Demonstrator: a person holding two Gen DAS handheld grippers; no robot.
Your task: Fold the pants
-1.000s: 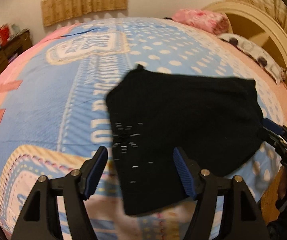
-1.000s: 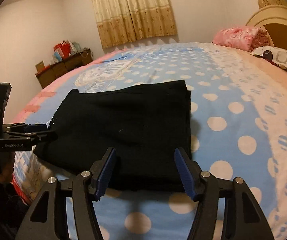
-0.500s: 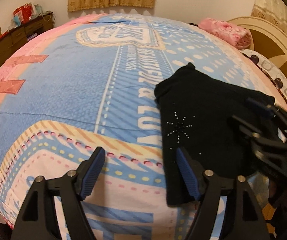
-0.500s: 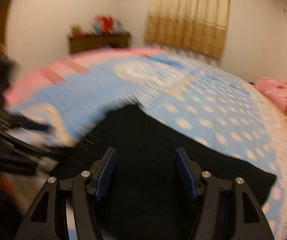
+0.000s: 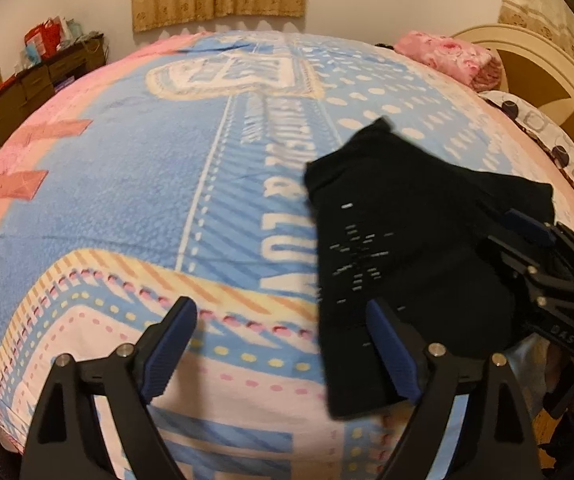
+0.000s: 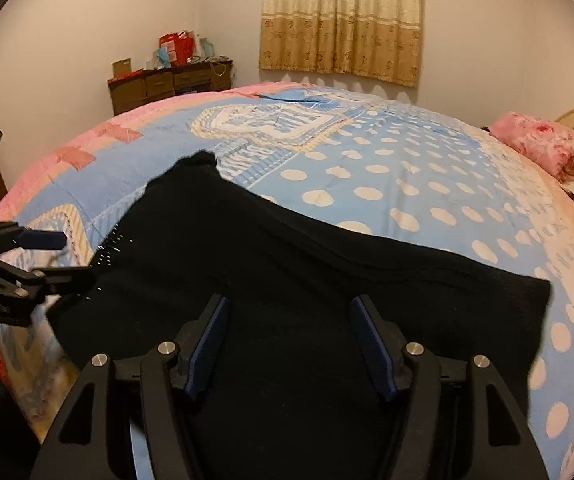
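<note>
Item: black pants (image 5: 415,248), already folded into a compact slab, lying flat on the bed (image 5: 127,200) at its near edge, right of centre in the left wrist view. Small sparkly studs on the near-left part of the top layer. One corner sticks out toward the far side.

Left tongs (image 5: 281,350): apart, wide; jaws have just been opening. Nothing between them but the bedspread; right pad sits over the pants' near-left edge, no clamp visible.

Right tongs (image 6: 289,346): apart, hovering over the near part of the pants, approx. mid-width. No fabric pinched between pads as far as we see.

Handling, our judgement: light, soft knit, no stiffness; will sag and drape when lifted, layers prob. slide on one another. Not fragile, not slippery; the studs may snag. We expect it to hold shape only while flat on the bed.

Where to take hold, our judgement: at the edges, pinching all layers together, one pair of tongs per corner on the same side, so the stack doesn't fan open. Avoid the stud patch. A mid-panel grab would only bunch the top layer.

Also present: pink pillow (image 5: 447,56) at far right, curtain (image 6: 339,20), wooden cabinet (image 6: 167,84) at far left.
</note>
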